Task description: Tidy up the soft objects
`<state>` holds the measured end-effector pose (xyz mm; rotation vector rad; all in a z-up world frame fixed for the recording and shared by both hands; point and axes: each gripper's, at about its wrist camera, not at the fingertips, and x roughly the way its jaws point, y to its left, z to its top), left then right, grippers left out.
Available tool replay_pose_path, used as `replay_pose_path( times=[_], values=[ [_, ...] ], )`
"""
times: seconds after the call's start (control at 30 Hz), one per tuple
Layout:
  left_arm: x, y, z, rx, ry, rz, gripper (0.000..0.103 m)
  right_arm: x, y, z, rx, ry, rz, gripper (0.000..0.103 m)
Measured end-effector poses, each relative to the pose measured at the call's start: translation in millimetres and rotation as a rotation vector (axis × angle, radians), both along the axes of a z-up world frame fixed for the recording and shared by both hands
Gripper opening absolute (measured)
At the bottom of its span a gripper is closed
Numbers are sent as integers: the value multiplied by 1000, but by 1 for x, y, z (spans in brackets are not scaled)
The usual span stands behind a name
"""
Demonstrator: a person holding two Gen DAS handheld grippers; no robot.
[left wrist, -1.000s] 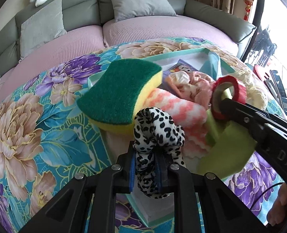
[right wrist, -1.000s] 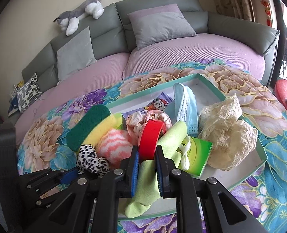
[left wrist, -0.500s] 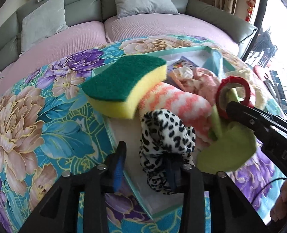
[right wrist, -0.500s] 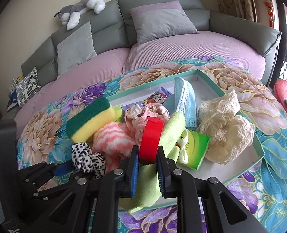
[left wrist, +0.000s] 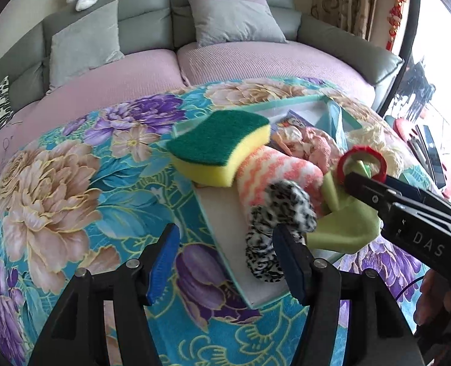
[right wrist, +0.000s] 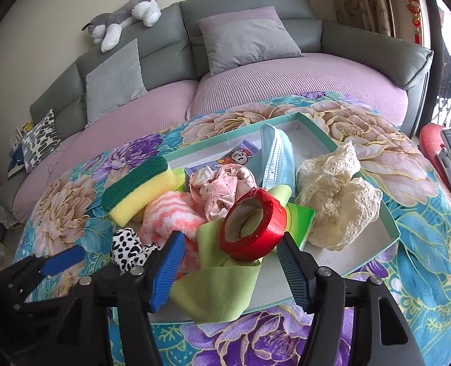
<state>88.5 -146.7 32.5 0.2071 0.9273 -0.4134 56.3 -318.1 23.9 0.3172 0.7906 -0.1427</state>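
Observation:
A teal-rimmed tray [right wrist: 390, 222] on the floral tablecloth holds a pile of soft things. My left gripper [left wrist: 225, 244] hangs over the tray's near corner with its jaws opening. The leopard-print scrunchie [left wrist: 274, 222] lies blurred on the tray floor against the right finger, not pinched. My right gripper [right wrist: 230, 244] is opening too. Between its fingers, the red tape roll [right wrist: 253, 225] rests tilted on a green cloth [right wrist: 219, 286], with no pad pressing it. A green-and-yellow sponge [left wrist: 222, 149] leans on a pink striped fluffy cloth [left wrist: 274, 167].
Also in the tray are a pink lace cloth [right wrist: 222, 186], a blue face mask [right wrist: 277, 158], a cream lace bundle [right wrist: 338, 201] and a green box [right wrist: 301, 216]. Behind the table runs a sofa [right wrist: 256, 91] with cushions and a plush toy [right wrist: 125, 15].
Both grippers went from shut to wide apart. The left let go of the scrunchie and drew back and up. The right released the tape roll, which tipped onto the green cloth.

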Motion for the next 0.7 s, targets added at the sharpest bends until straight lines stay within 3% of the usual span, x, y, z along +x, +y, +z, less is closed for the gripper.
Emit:
replay_pose_path(
  times=[0.13, 0.2, 0.3, 0.37, 0.5, 0.7],
  values=[
    [3, 13, 1, -18, -1, 43, 65, 0, 0, -5, 0, 18, -7, 70],
    [6, 19, -1, -20, 6, 73, 69, 0, 0, -7, -3, 29, -13, 78],
    [10, 27, -4, -6, -2, 124, 83, -1, 0, -9, -14, 30, -21, 93],
    [12, 32, -7, 3, -15, 158, 86, -3, 0, -10, -20, 28, -26, 102],
    [16, 45, -12, -3, -34, 226, 99, -8, 1, -10, -29, 16, -38, 103],
    [9, 56, -18, -11, -39, 256, 100, -26, 9, -5, -75, -12, -52, 103]
  ],
)
